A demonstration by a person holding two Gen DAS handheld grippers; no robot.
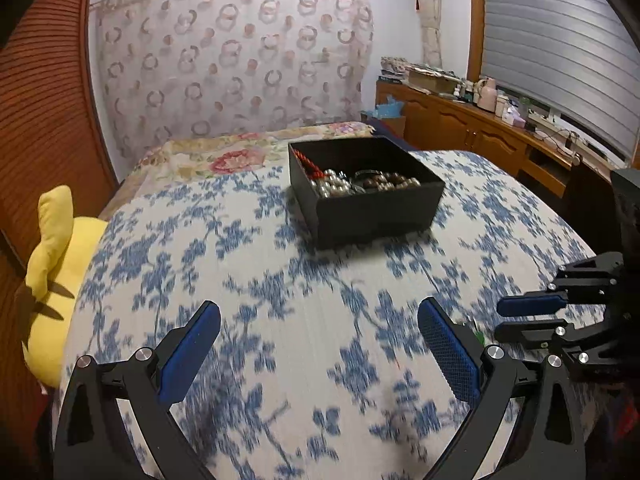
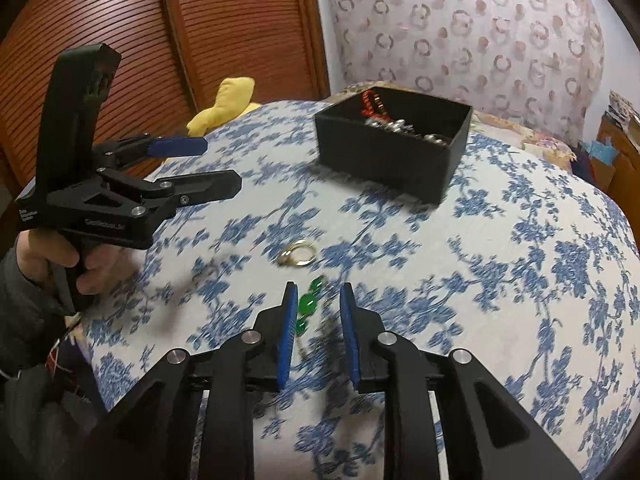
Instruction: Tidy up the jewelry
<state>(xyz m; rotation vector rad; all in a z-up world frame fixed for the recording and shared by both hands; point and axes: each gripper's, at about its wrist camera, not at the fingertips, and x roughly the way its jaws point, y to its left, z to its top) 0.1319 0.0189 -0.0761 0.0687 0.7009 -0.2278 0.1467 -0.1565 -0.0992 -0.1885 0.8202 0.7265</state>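
A black box [image 1: 380,208] [image 2: 384,160] stands toward the far side of the blue-flowered bed cover [image 1: 280,280]. It holds red beads, silver pearls and brown beads. A gold ring [image 2: 300,254] lies on the cover in front of my right gripper [image 2: 319,286]. That gripper's jaws stand slightly apart low over the cover, with a string of green beads [image 2: 308,303] lying between them, unpressed. My left gripper [image 1: 320,308] [image 2: 223,165] is wide open with nothing in it, hovering left of the right gripper [image 1: 499,319].
A yellow plush toy [image 1: 60,248] [image 2: 228,100] lies at the bed's left edge against slatted wooden doors [image 2: 120,20]. A cluttered wooden sideboard [image 1: 480,120] runs along the right under a shuttered window. A person's hand [image 2: 92,268] holds the left gripper's handle.
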